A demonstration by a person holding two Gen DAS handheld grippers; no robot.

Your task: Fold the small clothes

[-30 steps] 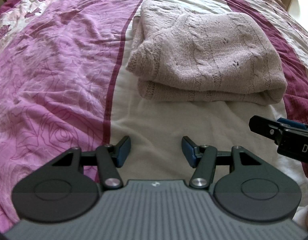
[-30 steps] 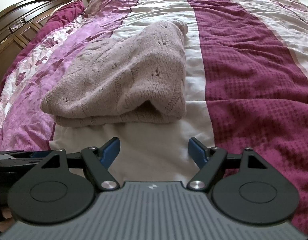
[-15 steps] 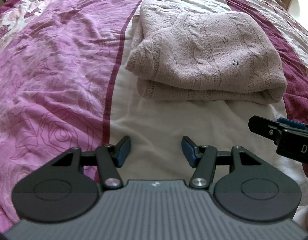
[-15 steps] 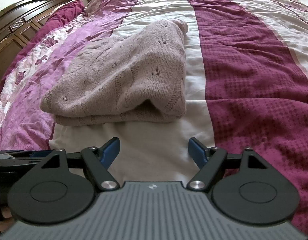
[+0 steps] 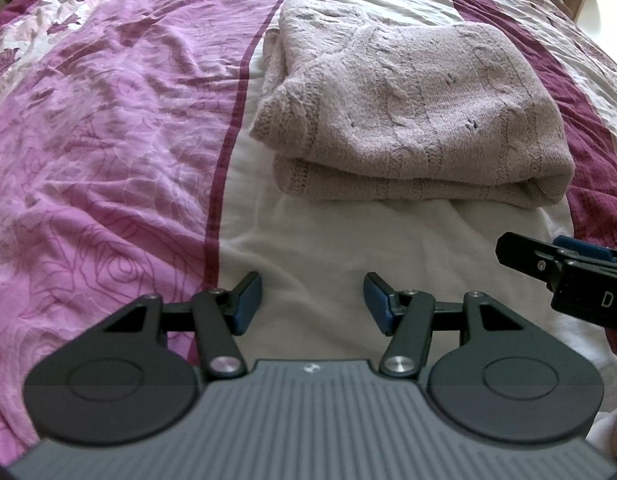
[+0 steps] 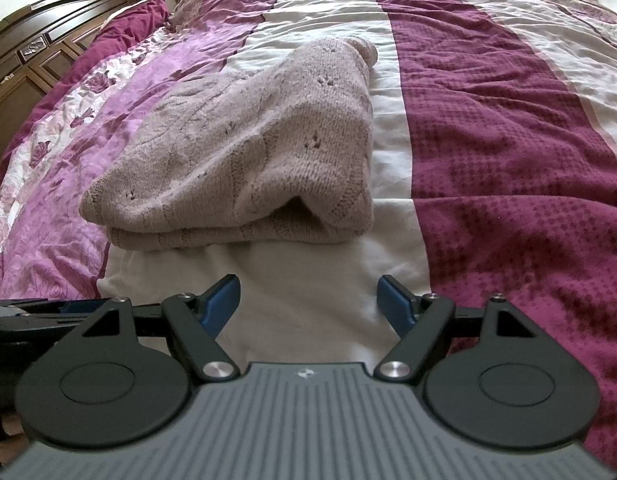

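Note:
A pale pink knitted sweater (image 5: 412, 116) lies folded in a thick stack on the cream stripe of the bedspread; the right wrist view shows the same sweater (image 6: 244, 160) from its other corner. My left gripper (image 5: 312, 304) hovers over bare cream cloth short of the sweater's near edge, open, nothing between its blue pads. My right gripper (image 6: 310, 304) is likewise open and empty, a little back from the fold. The right gripper's fingers (image 5: 556, 260) poke in at the right edge of the left wrist view.
The bedspread (image 5: 108, 140) has wrinkled pink floral cloth on the left and dark maroon stripes (image 6: 508, 160) on the right. A dark wooden headboard (image 6: 40, 60) stands at the far left. The left gripper's body (image 6: 24, 316) shows at the lower left.

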